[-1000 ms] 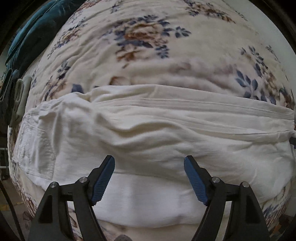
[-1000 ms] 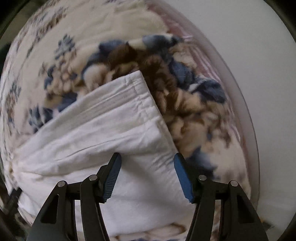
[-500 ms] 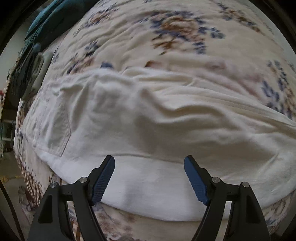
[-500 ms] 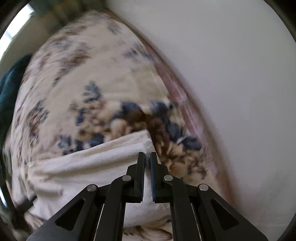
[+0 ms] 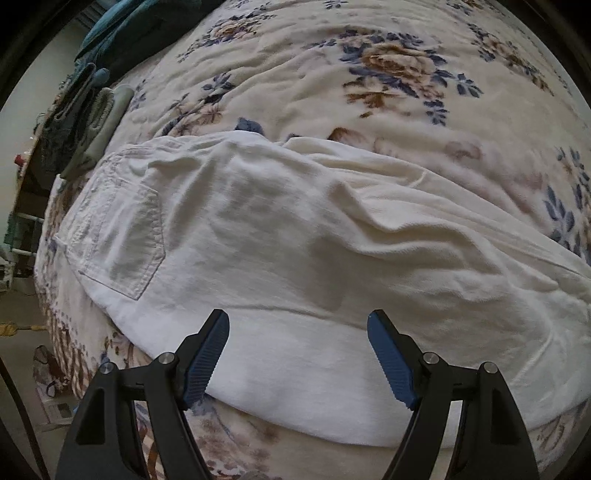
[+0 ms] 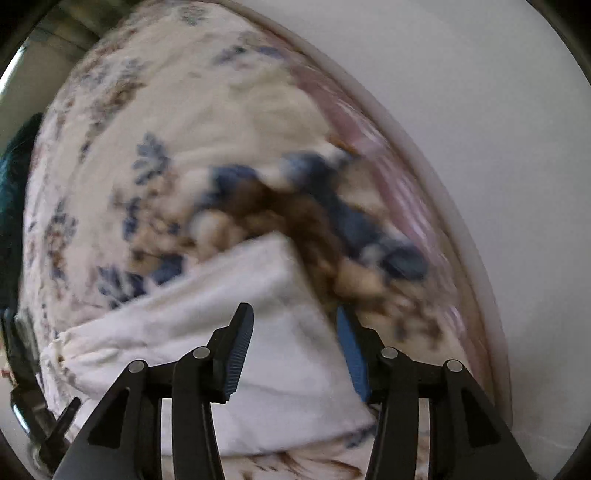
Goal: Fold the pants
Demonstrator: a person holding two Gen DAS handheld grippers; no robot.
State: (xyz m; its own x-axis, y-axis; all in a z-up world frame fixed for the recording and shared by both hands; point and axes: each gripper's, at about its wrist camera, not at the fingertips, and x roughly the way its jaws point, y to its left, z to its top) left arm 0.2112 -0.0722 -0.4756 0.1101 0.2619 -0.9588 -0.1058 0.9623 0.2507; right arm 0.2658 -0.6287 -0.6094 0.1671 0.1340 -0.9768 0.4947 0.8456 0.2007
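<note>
My left gripper [image 5: 297, 354] stands wide, nothing between its blue pads, at the bottom centre of the left wrist view. It hangs above the near folded edge of the white pants [image 5: 295, 236], not gripping them. The pants lie across the middle of that frame, one leg doubled over the other, with a back pocket [image 5: 123, 236] showing at centre left. They rest on a floral blanket [image 5: 369, 74] that fills the upper frame. A teal cloth [image 5: 122, 26] is bunched at upper left.

My right gripper [image 6: 293, 354] is partly apart and its jaws are opening, at the bottom centre of the blurred right wrist view. The pants' leg end [image 6: 266, 295] lies below it, not pinched. A pale wall [image 6: 498, 129] takes the right side of that frame.
</note>
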